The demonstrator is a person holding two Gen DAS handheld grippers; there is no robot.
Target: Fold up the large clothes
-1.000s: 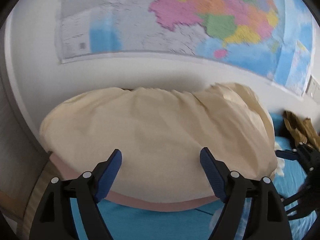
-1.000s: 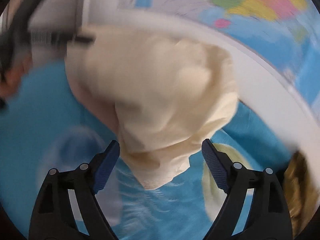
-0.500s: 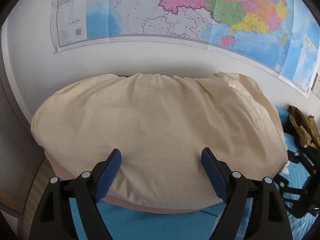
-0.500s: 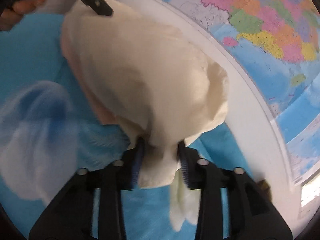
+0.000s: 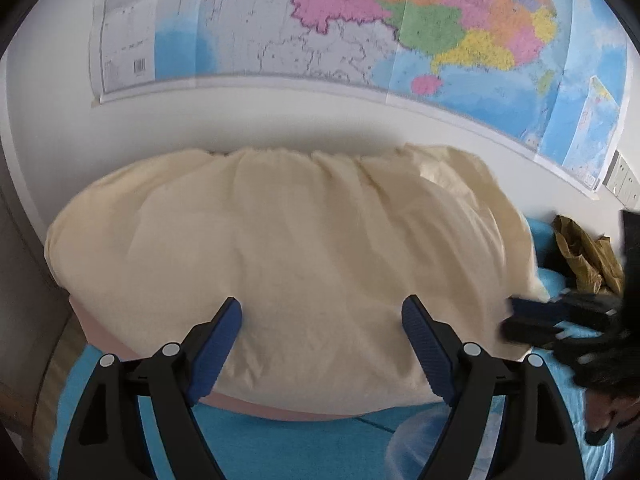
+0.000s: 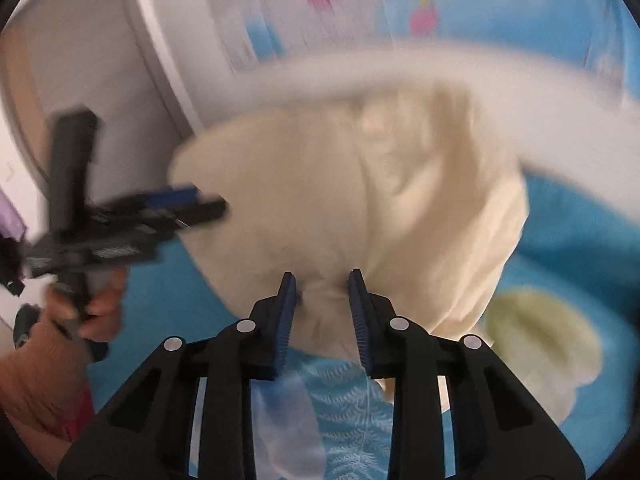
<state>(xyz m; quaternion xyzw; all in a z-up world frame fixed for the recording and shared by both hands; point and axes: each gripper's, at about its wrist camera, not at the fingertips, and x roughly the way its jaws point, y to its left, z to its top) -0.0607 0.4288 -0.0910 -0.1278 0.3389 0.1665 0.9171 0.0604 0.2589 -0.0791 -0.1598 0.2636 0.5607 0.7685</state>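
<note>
On blue bedsheet (image 5: 280, 448) — one cream garment (image 5: 280, 264), right gripper (image 6: 322, 312) pinching it.

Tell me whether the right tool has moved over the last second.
Yes. The right tool went from open and clear of the cream garment to clamped on its near edge; the wall map also shifted across its view.

Cream garment (image 5: 288, 264): soft matt cloth; wall map (image 5: 360, 28): glossy paper.

bed (image 5: 304, 444): blue cover; cream garment (image 5: 280, 264); brown cloth (image 5: 584, 252)
</note>
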